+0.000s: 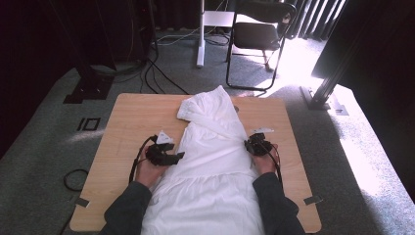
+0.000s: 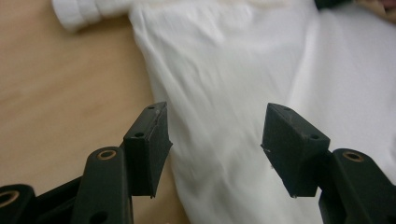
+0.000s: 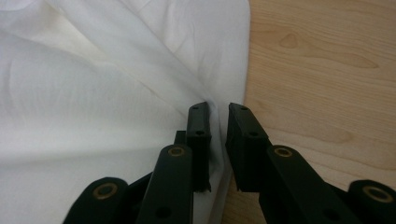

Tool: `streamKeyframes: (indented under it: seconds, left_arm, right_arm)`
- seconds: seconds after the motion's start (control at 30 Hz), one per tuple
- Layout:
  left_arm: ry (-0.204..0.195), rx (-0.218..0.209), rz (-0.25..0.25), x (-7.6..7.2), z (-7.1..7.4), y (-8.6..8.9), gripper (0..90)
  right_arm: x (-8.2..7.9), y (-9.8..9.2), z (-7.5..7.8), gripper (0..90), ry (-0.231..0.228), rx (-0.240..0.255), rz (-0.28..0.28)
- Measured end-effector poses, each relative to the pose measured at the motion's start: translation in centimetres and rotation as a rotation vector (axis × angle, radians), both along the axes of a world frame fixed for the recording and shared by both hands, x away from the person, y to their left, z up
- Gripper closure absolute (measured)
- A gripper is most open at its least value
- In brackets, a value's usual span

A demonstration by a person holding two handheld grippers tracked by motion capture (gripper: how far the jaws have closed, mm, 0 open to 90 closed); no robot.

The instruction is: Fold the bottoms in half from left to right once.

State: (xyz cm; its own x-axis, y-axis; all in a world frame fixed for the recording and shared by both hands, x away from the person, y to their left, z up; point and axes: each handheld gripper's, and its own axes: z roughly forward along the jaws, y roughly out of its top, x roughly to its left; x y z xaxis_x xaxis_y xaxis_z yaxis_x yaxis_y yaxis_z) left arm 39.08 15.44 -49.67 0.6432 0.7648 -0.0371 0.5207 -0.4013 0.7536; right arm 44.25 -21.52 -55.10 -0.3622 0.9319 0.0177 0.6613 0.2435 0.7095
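A white garment lies lengthwise down the middle of the wooden table, its folded top end at the far side and its wide hem at the near edge. My left gripper is at the garment's left edge; in the left gripper view its jaws stand wide open just above the cloth, holding nothing. My right gripper is at the right edge. In the right gripper view its jaws stand a narrow gap apart, and the cloth's edge rises between them without being pinched.
Bare wood shows on both sides of the garment. Beyond the table stand a black folding chair, a white post and dark stand feet. A cable loop lies on the carpet at left.
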Motion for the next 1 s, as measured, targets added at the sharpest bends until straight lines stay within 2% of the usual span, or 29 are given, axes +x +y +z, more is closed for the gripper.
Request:
streamKeyframes:
  seconds: [0.07,0.17,0.2,0.23,0.27,0.33,0.37,0.4,0.43,0.47,0.57,0.63,0.77,0.87,1.0]
  left_arm:
    - [0.004,-0.003,0.021,1.8,-0.1,-0.8,39.3]
    - [0.036,0.002,0.065,4.6,-1.3,-2.1,38.8]
    - [0.036,0.002,0.065,4.6,-1.3,-2.1,38.6]
    - [0.074,0.0,0.078,5.9,-2.5,-2.9,38.9]
    - [0.089,0.007,0.08,6.2,-3.1,-3.1,40.2]
    - [0.114,0.041,0.08,6.5,-4.1,-3.4,51.3]
    - [0.112,0.063,0.077,6.3,-4.4,-3.5,60.3]
    - [0.093,0.064,0.073,6.0,-4.5,-3.5,65.5]
    - [0.096,0.057,0.065,5.8,-4.5,-3.3,72.5]
    - [0.097,0.05,0.063,5.6,-4.5,-3.2,75.7]
    - [0.104,0.017,0.068,4.7,-4.7,-2.5,78.7]
    - [0.103,0.011,0.062,3.7,-4.8,-2.0,79.0]
    - [0.074,0.066,0.016,0.8,-4.7,-1.7,79.0]
    - [0.057,0.107,-0.02,-1.8,-4.6,-1.2,78.9]
    - [0.063,0.106,-0.056,-4.6,-4.6,-0.4,78.6]
  right_arm:
    - [0.0,0.0,0.0,79.3,0.003,0.001,0.001]
    - [0.2,-0.2,0.0,79.1,0.011,0.018,0.001]
    - [0.2,-0.2,0.0,79.1,0.011,0.018,0.002]
    - [0.2,-0.2,0.0,79.1,0.01,0.016,0.003]
    - [0.2,-0.2,0.0,79.1,0.01,0.015,0.003]
    - [0.2,-0.2,0.0,79.4,0.01,0.018,0.004]
    - [0.1,-0.3,0.0,80.0,0.01,0.021,0.004]
    - [0.1,-0.3,0.0,80.7,0.01,0.023,0.004]
    - [0.0,-0.3,0.0,81.2,0.009,0.024,0.005]
    - [-0.2,-0.4,0.0,81.7,0.011,0.028,0.005]
    - [-0.9,-0.5,0.0,82.0,0.018,0.032,0.007]
    - [-1.6,-0.4,0.0,82.0,0.025,0.033,0.011]
    - [-4.6,-0.2,-0.1,82.2,0.021,0.036,0.041]
    - [-7.4,-0.1,-0.2,81.7,0.019,0.042,0.079]
    - [-10.7,-0.4,-0.2,81.2,0.033,0.048,0.143]
